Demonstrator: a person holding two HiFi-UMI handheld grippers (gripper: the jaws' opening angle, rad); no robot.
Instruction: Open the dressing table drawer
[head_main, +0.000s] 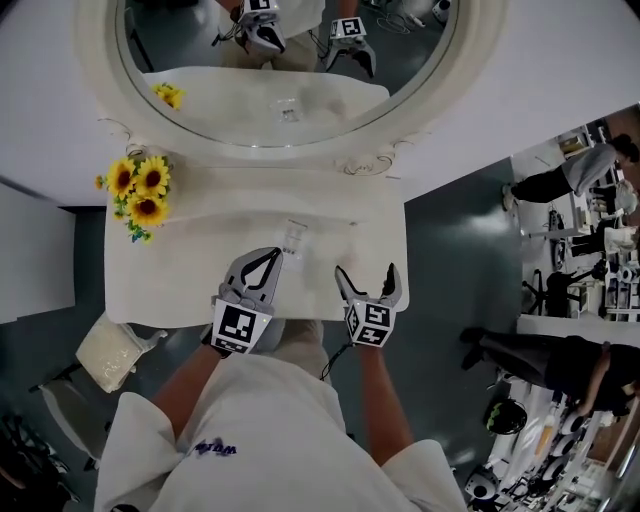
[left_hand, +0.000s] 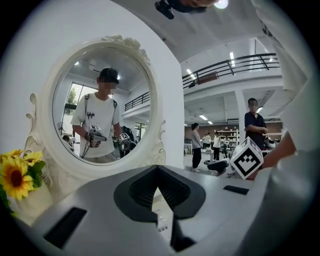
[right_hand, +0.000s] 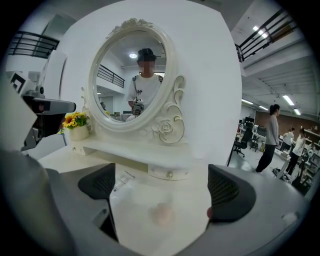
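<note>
Your white shirt (head_main: 262, 420) fills the bottom of the head view, nearest the lens. It hides your elbows and whatever front face the dressing table (head_main: 190, 262) has below its top.

Two grippers show just above the shirt, at lower centre. Your left gripper (head_main: 274, 255) has its jaws closed together, tip against tip, with nothing gripped. Its own view shows the pads meeting in a point. Your right gripper (head_main: 366, 276) has its jaws spread wide, and its view shows only bare cream tabletop between them. Both are over the front part of the table, but no view shows whether either touches it.

You can see one drawer (right_hand: 168, 173) plainly, and only in the right gripper view. It is a small cream front with one round knob, at mid-frame, under the shelf that carries the mirror (head_main: 290, 90). It looks pushed in. From overhead that shelf hides it. The mirror is a single oval, cut off by the top edge of the head view.

One small clear item (head_main: 293, 236) lies just ahead of the left gripper's tips, and what it is stays unclear. One bunch of sunflowers (head_main: 140, 190), three blooms, stands at the table's left end.

At least two people are partly cropped at the right edge: one bystander (head_main: 556, 183) at upper right and a second bystander (head_main: 545, 352) at lower right.
</note>
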